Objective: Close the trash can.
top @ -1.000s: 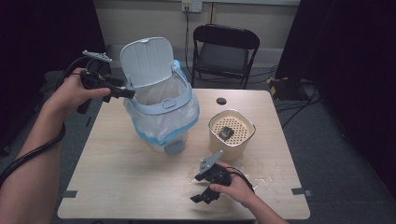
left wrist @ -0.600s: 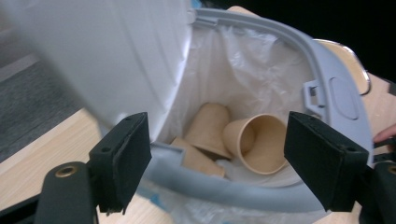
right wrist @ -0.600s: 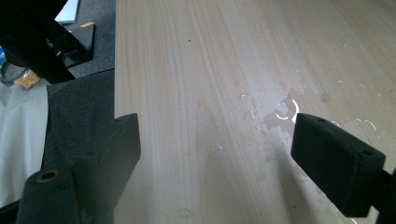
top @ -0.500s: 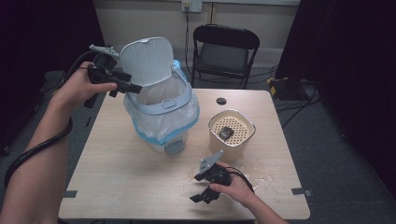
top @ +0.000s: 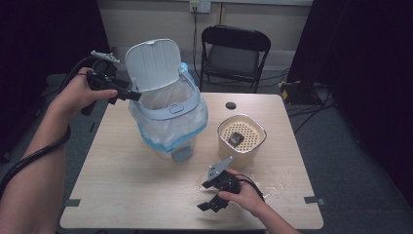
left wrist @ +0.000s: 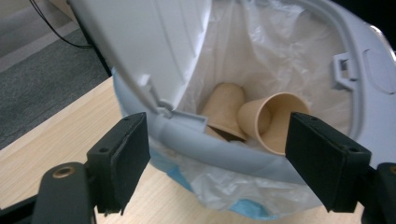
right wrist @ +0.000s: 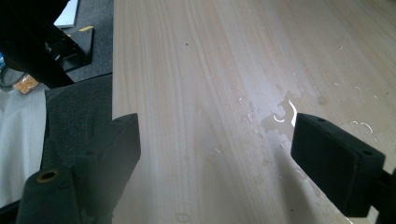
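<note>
A pale blue bin (top: 169,127) lined with a clear bag stands on the table's left half, its lid (top: 153,64) swung up. My left gripper (top: 126,94) hovers open at the bin's left rim, just below the lid. In the left gripper view, the open gripper (left wrist: 217,158) frames two tan paper cups (left wrist: 261,119) lying in the bag beneath the lid (left wrist: 140,46). My right gripper (top: 205,196) rests open near the table's front edge. In the right gripper view, it (right wrist: 215,158) holds nothing, and bare wet wood lies between its jaws.
A cream container (top: 242,141) with a perforated top and a dark lump on it stands right of the bin. A small black disc (top: 231,105) lies farther back. Water drops (top: 273,183) spread over the front right. A folding chair (top: 234,52) stands behind the table (top: 122,195).
My left gripper has shifted a little up and in toward the bin's lid. The right gripper has stayed put.
</note>
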`<state>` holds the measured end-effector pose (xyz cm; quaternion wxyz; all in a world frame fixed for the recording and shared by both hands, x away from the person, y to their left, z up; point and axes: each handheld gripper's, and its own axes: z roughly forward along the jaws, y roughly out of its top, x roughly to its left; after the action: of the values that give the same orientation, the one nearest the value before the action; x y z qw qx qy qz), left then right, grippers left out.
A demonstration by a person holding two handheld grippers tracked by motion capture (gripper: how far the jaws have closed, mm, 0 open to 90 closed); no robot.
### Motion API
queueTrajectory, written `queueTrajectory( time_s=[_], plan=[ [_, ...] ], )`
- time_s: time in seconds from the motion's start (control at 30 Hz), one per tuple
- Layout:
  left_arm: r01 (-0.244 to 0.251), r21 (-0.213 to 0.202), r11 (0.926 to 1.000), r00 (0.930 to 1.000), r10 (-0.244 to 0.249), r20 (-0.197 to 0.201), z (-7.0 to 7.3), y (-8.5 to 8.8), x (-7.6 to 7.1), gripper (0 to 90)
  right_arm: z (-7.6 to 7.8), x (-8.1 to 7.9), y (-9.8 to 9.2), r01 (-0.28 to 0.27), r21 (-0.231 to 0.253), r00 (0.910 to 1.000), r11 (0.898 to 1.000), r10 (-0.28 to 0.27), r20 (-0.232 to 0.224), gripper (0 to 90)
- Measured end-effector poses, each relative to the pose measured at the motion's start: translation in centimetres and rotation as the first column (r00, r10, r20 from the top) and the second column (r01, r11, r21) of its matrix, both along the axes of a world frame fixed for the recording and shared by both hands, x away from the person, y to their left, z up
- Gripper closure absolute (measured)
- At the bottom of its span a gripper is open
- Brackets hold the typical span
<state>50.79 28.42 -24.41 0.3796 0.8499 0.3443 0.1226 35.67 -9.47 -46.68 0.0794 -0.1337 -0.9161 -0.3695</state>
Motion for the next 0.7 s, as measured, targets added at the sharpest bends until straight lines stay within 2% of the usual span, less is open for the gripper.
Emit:
queueTrajectory(
  time_s=[0.2, 0.27, 0.47, 0.57, 0.67, 0.7],
  plan=[
    [-0.04, -0.028, 0.9988, 0.9986, 0.041, 0.032, 0.1, 0.4, 1.2, 21.5, 0.0, -0.1, 0.1, -0.013, 0.004, 0.9999, 1.0, 0.013, 0.011, 15.3],
    [-0.034, -0.041, 0.9986, 0.9987, 0.036, 0.036, 0.3, 0.2, 1.6, 21.5, 0.0, -0.1, 0.1, -0.021, 0.009, 0.9996, 1.0, 0.021, 0.018, 15.3],
    [-0.004, -0.013, 0.9999, 0.9995, 0.005, 0.031, 0.6, -1.1, 2.6, 21.5, -0.1, 0.1, 0.0, -0.016, 0.008, 0.9998, 1.0, 0.016, 0.011, 15.3],
    [0.024, -0.043, 0.9988, 0.999, -0.022, 0.04, 0.7, -1.7, 2.8, 21.6, -0.1, 0.2, -0.1, -0.007, 0.016, 1.0, 1.0, 0.007, 0.004, 15.3],
    [0.032, -0.032, 0.999, 0.9986, -0.03, 0.043, 0.8, -2.3, 2.7, 17.5, 0.0, 0.2, -0.3, -0.003, 0.032, 0.9998, 1.0, 0.003, -0.017, 15.3],
    [0.035, -0.032, 0.9989, 0.9985, -0.034, 0.043, 0.8, -2.4, 2.7, 17.3, 0.0, 0.2, -0.3, -0.002, 0.029, 1.0, 1.0, 0.002, -0.005, 15.3]
  ],
)
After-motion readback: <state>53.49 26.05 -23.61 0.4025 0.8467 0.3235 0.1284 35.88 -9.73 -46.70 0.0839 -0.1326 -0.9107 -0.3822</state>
